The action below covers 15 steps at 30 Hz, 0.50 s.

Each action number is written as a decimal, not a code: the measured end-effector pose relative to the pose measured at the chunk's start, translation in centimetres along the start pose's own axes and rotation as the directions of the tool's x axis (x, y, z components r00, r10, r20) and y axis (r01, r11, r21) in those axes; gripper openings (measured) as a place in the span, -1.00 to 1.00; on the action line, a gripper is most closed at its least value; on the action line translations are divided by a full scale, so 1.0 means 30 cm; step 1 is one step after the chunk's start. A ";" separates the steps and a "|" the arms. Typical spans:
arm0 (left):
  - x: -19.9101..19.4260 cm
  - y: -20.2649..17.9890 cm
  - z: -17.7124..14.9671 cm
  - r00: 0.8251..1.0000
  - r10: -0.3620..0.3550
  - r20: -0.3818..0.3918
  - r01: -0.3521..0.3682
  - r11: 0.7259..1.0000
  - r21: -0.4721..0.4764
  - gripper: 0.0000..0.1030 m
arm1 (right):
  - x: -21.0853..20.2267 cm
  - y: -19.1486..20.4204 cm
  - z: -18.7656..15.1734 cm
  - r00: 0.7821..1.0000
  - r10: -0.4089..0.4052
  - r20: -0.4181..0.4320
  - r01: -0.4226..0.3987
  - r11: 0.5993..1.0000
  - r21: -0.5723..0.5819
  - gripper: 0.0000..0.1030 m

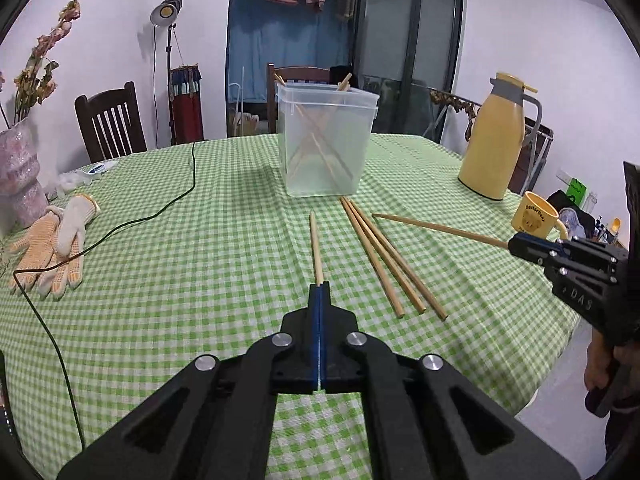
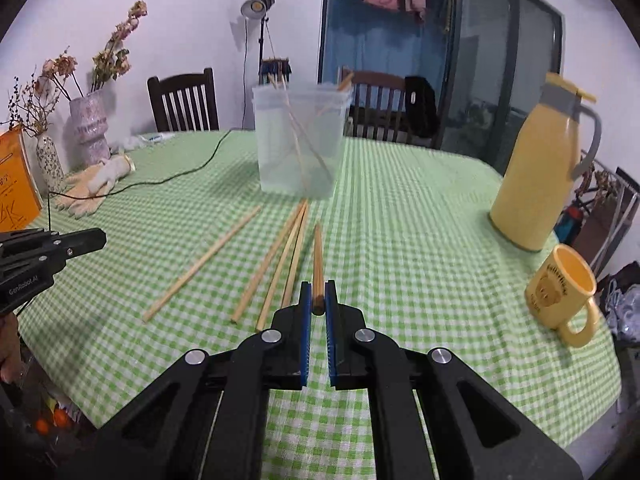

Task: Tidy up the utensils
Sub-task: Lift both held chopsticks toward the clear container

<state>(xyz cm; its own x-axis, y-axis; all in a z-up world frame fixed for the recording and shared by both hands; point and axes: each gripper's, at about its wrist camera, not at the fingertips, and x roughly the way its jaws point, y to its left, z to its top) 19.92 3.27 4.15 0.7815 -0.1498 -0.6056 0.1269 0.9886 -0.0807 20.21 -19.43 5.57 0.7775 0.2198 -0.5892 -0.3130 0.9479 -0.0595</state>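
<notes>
Gripping one chopstick (image 1: 316, 248) in closed jaws, the left gripper (image 1: 319, 292) faces the far clear bin (image 1: 328, 148) holding crossed chopsticks. Right view: right gripper (image 2: 319, 300) clamps another chopstick (image 2: 318, 264); three loose chopsticks (image 2: 276, 268) lie on the table (image 2: 420, 240).

Three bamboo chopsticks (image 1: 390, 258) side by side before the translucent tub (image 1: 326, 140).

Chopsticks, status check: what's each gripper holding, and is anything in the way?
Left gripper shut on one chopstick. Right gripper shut on another chopstick. Three loose chopsticks on table, short of clear bin. Path to bin open.
</notes>
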 end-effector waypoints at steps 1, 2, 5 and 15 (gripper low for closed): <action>0.005 -0.002 -0.010 1.000 -0.018 -0.014 0.018 1.000 0.009 -1.00 | -0.001 -0.001 0.001 1.000 -0.008 0.002 0.008 1.000 -0.002 -0.87; 0.010 -0.001 -0.025 0.999 -0.032 -0.024 0.033 0.999 0.014 -1.00 | -0.002 -0.001 0.000 1.000 -0.013 0.000 0.013 1.000 -0.002 -0.87; 0.026 0.016 -0.078 0.994 -0.091 -0.061 0.089 0.996 -0.029 -1.00 | -0.012 -0.007 -0.013 1.000 -0.027 -0.006 0.027 1.000 0.007 -0.87; 0.177 -0.006 -0.178 0.971 -0.127 -0.204 0.129 0.992 -0.005 -0.30 | -0.025 -0.038 -0.060 0.999 -0.033 -0.021 0.034 0.998 0.048 -0.87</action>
<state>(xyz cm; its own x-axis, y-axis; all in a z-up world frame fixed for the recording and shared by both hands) 20.78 2.38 -3.27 0.6177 -0.2681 -0.7393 0.2234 0.9612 -0.1619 18.98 -21.09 4.62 0.7758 0.1836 -0.6037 -0.2601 0.9647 -0.0409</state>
